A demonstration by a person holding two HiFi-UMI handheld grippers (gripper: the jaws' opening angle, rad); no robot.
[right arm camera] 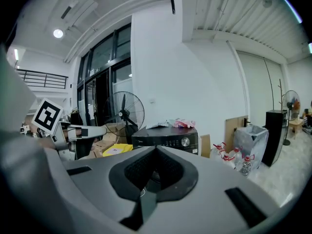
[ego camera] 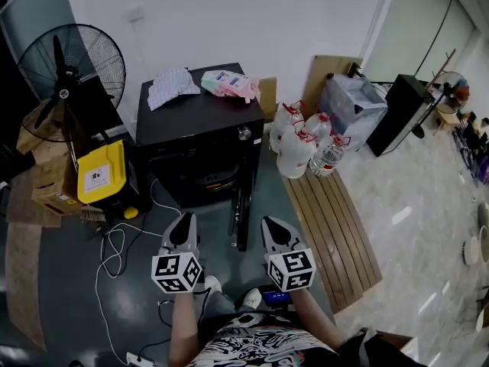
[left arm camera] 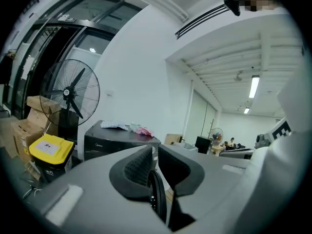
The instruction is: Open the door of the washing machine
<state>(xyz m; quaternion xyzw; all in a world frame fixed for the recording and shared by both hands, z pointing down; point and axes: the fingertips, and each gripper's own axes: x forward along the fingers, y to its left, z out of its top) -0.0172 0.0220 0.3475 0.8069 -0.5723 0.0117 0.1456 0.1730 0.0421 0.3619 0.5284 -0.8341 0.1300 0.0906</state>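
Seemingly the washing machine [ego camera: 191, 121] door [ego camera: 243, 209] already stands swung out, so back away without bumping it (left tool [ego camera: 186, 220] slightly apart, empty; right tool [ego camera: 272, 224] closed, empty).

White wall [ego camera: 229, 14] across twelve o'clock; black pedestal fan [ego camera: 70, 63] at ten o'clock, with stacked cardboard boxes [ego camera: 46, 182] and a yellow-lidded bin [ego camera: 99, 173] below it at nine. Dark grey floor [ego camera: 69, 304] at seven, crossed by a white cable [ego camera: 107, 258]. Slatted wooden board [ego camera: 336, 228] at four o'clock, large water bottles [ego camera: 302, 147] at its far end. Clear plastic crate [ego camera: 351, 105] and black cabinet [ego camera: 397, 113] at two o'clock, second fan [ego camera: 451, 90] beyond. Pale glossy tiles [ego camera: 428, 235] at three. Lit ceiling strip lamp [left arm camera: 254, 86] at two o'clock in the left gripper view; tall dark windows [right arm camera: 100, 77] at ten o'clock in the right gripper view
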